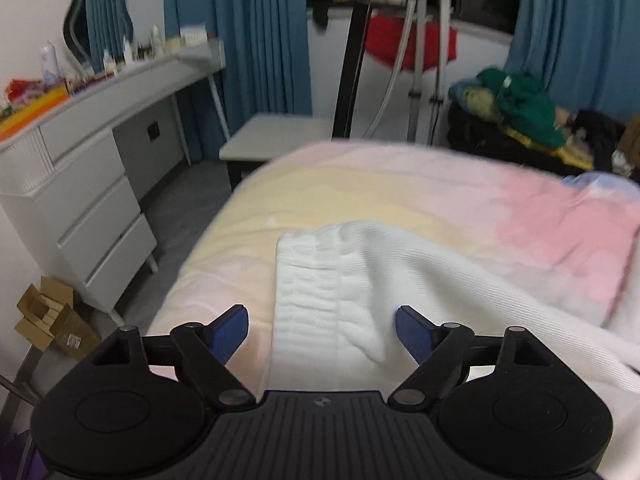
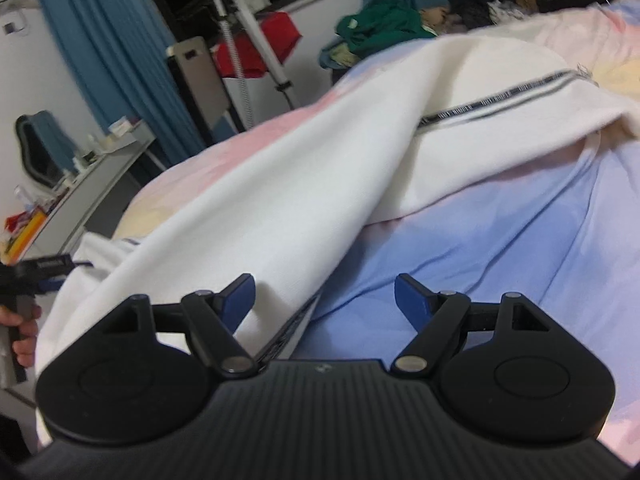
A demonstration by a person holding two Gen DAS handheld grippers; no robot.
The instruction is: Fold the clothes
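Observation:
A white knit garment [image 1: 440, 280] lies spread on the pastel bedsheet [image 1: 360, 188]. Its ribbed end [image 1: 316, 280] runs toward me between the fingers of my left gripper [image 1: 320, 314], which is open with neither blue pad touching the cloth. In the right wrist view the same garment [image 2: 260, 200] lies in a long diagonal fold, with a dark stripe [image 2: 500, 98] showing farther back. My right gripper [image 2: 324, 282] is open just above the sheet [image 2: 480, 240]. The garment's edge passes beside its left finger [image 2: 240, 296], not clamped. A hand [image 2: 24, 332] shows at the left edge.
A grey dresser [image 1: 80, 200] crowded with bottles stands left of the bed, with a cardboard box [image 1: 52, 320] on the floor by it. A small grey table [image 1: 272, 136] and a tripod [image 1: 424, 60] stand beyond the bed's foot. Piled clothes [image 1: 520, 108] lie at the right.

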